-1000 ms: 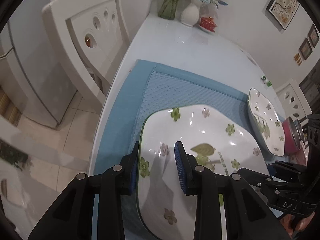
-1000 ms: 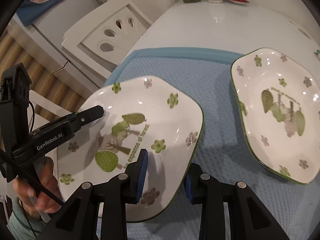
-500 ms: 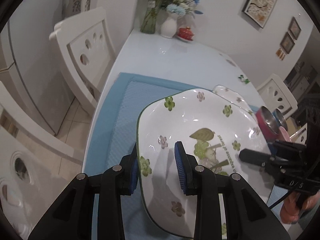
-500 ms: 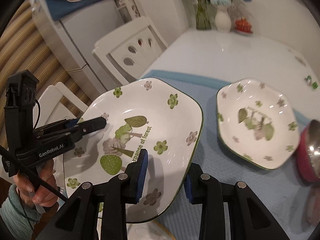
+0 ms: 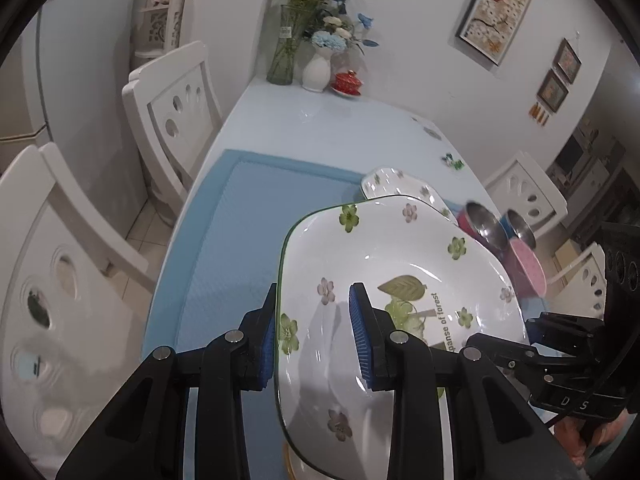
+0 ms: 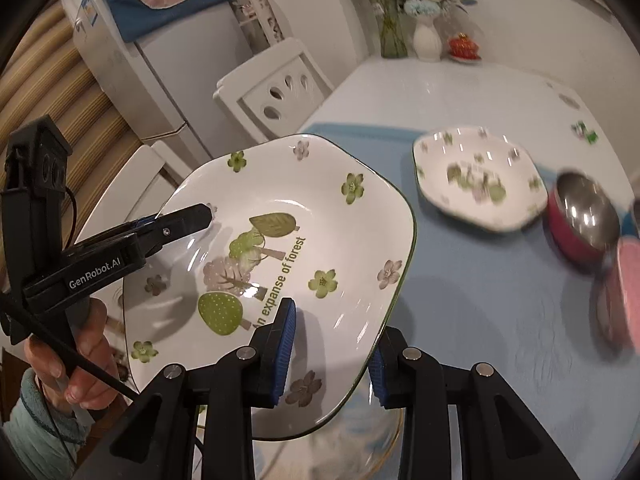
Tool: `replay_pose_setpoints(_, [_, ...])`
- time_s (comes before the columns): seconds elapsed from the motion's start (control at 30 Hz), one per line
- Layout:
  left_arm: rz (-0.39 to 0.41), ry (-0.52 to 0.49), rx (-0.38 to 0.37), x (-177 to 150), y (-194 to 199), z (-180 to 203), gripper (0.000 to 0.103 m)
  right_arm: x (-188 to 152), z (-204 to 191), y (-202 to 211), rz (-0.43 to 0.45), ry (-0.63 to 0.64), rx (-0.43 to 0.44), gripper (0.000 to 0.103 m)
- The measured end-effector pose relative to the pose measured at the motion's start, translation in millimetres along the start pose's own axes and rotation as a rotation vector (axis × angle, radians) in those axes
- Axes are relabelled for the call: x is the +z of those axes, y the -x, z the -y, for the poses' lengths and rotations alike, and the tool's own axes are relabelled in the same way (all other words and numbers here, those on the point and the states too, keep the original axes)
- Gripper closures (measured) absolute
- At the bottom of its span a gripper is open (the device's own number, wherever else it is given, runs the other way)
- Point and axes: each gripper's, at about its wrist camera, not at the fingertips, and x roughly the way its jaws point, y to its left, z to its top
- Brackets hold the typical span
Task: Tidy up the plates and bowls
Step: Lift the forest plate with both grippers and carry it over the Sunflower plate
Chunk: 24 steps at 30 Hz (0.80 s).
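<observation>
A white flowered plate (image 5: 400,280) (image 6: 280,248) is held in the air above the blue mat (image 5: 240,232). My left gripper (image 5: 314,336) is shut on its left rim. My right gripper (image 6: 334,350) is shut on its near right rim and also shows in the left wrist view (image 5: 532,344). The left gripper shows in the right wrist view (image 6: 192,216). A second flowered plate (image 6: 480,184) (image 5: 400,186) lies on the mat beyond. A red bowl (image 6: 580,216) with a steel inside and a pink bowl (image 6: 624,292) sit at the right.
Another plate rim (image 6: 372,440) shows under the held plate, near the table's front. White chairs (image 5: 176,104) stand along the table's left side. Vases with flowers (image 5: 316,68) and a small red dish (image 5: 347,82) stand at the far end. A fridge (image 6: 168,60) stands behind.
The held plate has risen higher off the mat and come toward the near edge, both grippers still shut on it. The bowls at the right have come into view.
</observation>
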Motion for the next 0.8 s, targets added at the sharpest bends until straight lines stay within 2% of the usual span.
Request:
replay_pose_setpoints(0.43, [-0.099, 0.003, -0.03, -73.7, 11.6, 21.2, 0.075, -86.1, 1.7, 18.1, -0.11, -0.026, -0.002, 0.071])
replay_pose_setpoints(0.8, [-0.191, 0.032, -0.033, -115.0, -5.3, 29.4, 0.075, -122.1, 15.9, 11.0, -0.193, -0.065, -0.013, 0.071])
